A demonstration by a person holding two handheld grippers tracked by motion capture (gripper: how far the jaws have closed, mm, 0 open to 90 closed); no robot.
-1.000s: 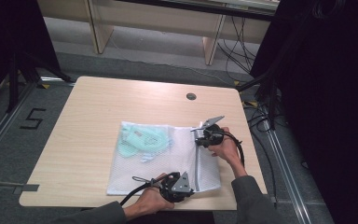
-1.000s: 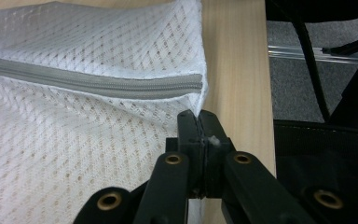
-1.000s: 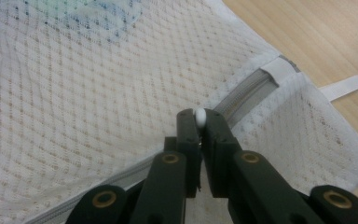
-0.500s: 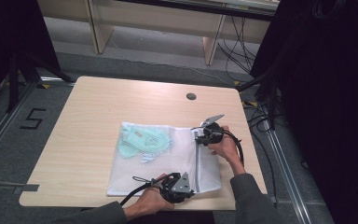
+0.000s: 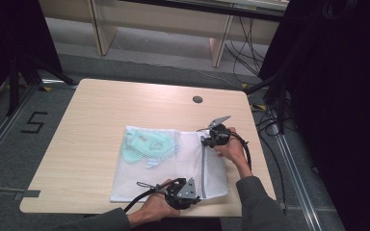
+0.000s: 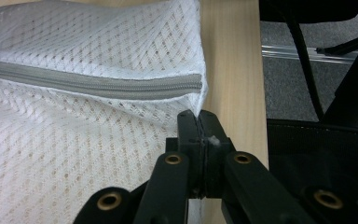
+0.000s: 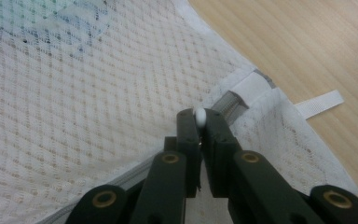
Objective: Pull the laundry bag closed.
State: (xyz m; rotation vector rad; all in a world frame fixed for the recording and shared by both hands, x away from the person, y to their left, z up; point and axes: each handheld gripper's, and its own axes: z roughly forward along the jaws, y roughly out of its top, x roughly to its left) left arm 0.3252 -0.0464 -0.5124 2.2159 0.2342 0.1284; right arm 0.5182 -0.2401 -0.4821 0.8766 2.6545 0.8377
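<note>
High view: nearest the person, the left gripper (image 5: pixel 189 192) sits at the near edge of the white mesh laundry bag (image 5: pixel 159 168), held by the left hand (image 5: pixel 155 208). It has barely shifted from its place a second ago. In the left gripper view its jaws are pressed together on the bag's near corner, just below the end of the grey zipper (image 6: pixel 93 84), with the pale wooden table (image 6: pixel 233 70) running past on the right.

The bag lies flat on the table's near-right part, and the zipper (image 5: pixel 203 166) runs from near to far along its right side. A mint-green garment (image 5: pixel 147 144) shows through the mesh on the bag's left half.

Farther off, the right gripper (image 5: pixel 211 139) rests at the far end of the zipper, held by the right hand (image 5: pixel 232 150). Over the last second it has moved a little toward the table's far edge, and the zipper line between the two grippers looks longer and straighter. In the right gripper view its jaws are clamped on a small white zipper pull (image 7: pixel 199 116) beside the zipper's end, near a white fabric end tab (image 7: pixel 248 88) and a white ribbon loop (image 7: pixel 319 102) lying on the wood.

A round dark grommet (image 5: pixel 197 99) sits near the table's far edge. On the grey floor to the left, a black "5" (image 5: pixel 34 122) is marked.
</note>
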